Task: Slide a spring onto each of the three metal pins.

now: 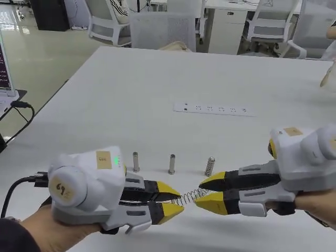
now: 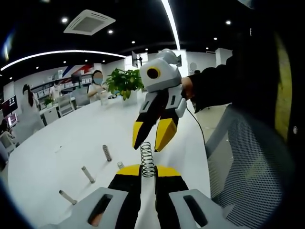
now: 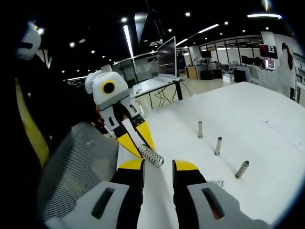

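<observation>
Being pinched by one end in the closed left tool (image 1: 179, 199), a spring (image 1: 189, 198) is held above the tabletop (image 1: 157, 94), its free end offered between the parted jaws of the right tool (image 1: 201, 193), probably for a regrip before a bare pin (image 1: 171, 164) is threaded.

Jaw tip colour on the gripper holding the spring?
Yellow over black; left gripper and spring show best in the head view.
</observation>
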A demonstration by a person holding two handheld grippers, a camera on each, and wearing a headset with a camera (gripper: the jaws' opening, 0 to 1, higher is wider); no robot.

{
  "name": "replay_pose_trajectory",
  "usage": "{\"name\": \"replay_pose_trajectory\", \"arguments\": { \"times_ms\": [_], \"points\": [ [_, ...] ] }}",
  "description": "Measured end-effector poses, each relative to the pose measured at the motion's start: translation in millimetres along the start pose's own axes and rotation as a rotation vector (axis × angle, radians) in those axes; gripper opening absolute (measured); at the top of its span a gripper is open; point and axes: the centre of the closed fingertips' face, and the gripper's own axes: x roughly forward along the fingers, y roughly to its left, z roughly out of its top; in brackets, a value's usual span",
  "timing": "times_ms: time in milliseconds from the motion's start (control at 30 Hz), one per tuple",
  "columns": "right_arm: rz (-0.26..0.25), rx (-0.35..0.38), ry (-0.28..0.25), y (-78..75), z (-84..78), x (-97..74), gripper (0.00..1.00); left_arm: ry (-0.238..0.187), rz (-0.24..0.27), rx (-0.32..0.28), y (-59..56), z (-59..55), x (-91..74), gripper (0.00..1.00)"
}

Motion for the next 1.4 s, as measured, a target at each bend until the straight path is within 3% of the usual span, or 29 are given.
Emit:
{"name": "replay_pose_trajectory", "arguments": {
  "times_ms": [433,767,1133,1400],
  "points": [
    [0.063,0.021,0.028,11.7,-4.2,2.3,0.12,-0.010,-0.022,0.007,-7.9,3.9,0.5,0.02],
    [0.070,-0.036,0.072,18.5,4.6,1.8,0.10,0.005,-0.019,0.003,-7.3,-1.1,1.3,0.02],
    [0.090,-0.139,0.224,24.7,2.6,5.8,0.10,0.017,-0.030,0.013,-10.8,-1.4,5.1,0.01],
    [0.104,-0.183,0.263,25.9,5.8,13.0,0.09,-0.006,-0.025,-0.002,-11.1,2.6,5.0,0.01]
  ]
}}
